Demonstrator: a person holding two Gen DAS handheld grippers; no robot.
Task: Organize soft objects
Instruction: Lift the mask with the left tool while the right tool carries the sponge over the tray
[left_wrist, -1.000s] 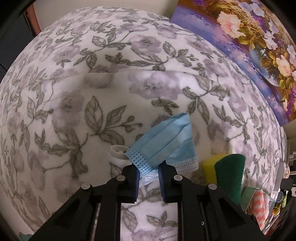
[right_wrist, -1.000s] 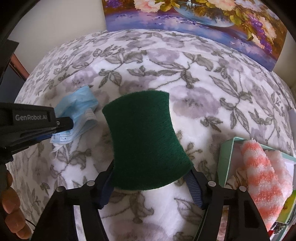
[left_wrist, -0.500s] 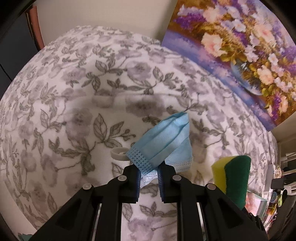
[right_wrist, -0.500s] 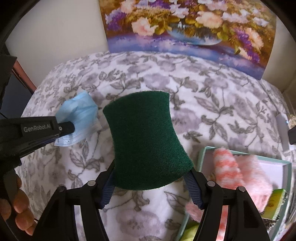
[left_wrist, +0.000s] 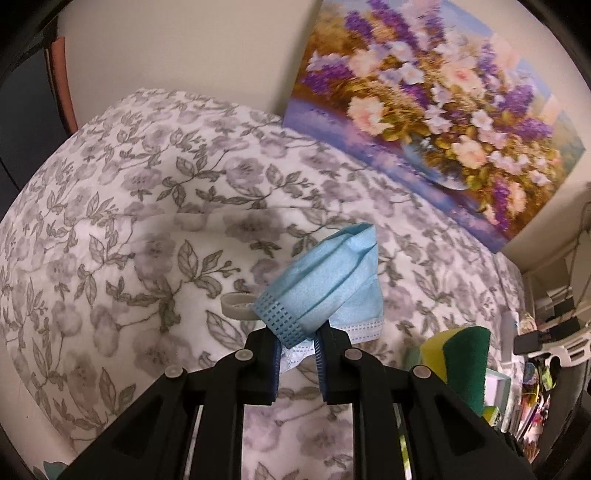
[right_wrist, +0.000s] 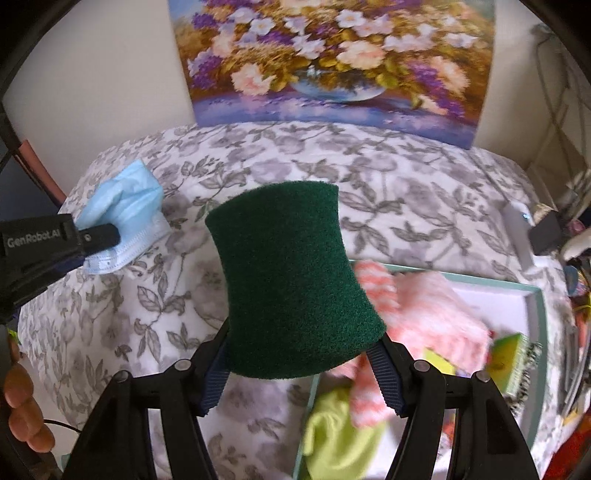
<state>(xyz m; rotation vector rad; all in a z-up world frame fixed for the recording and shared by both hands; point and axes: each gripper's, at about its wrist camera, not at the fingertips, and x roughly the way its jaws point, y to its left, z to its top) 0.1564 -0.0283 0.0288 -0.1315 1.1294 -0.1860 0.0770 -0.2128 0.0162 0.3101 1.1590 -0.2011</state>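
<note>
My left gripper (left_wrist: 297, 349) is shut on a folded light blue face mask (left_wrist: 328, 280), held above the floral blanket (left_wrist: 147, 221); its white ear loop (left_wrist: 236, 304) hangs to the left. The mask (right_wrist: 122, 206) and the left gripper (right_wrist: 99, 236) also show at the left of the right wrist view. My right gripper (right_wrist: 299, 363) is shut on a green and yellow scouring sponge (right_wrist: 291, 280), green side up, lifted over the blanket. The sponge (left_wrist: 461, 362) appears at the lower right of the left wrist view.
A pale green open box (right_wrist: 535, 317) at the right holds a pink striped fluffy cloth (right_wrist: 413, 306), a lime cloth (right_wrist: 340, 435) and a yellow-green packet (right_wrist: 511, 362). A flower painting (right_wrist: 332, 62) leans on the wall behind. Clutter stands at the far right; a person's fingers (right_wrist: 22, 402) show at the lower left.
Both grippers have risen from the blanket with mask and sponge still held. More of the wall, the painting and the box has come into view.
</note>
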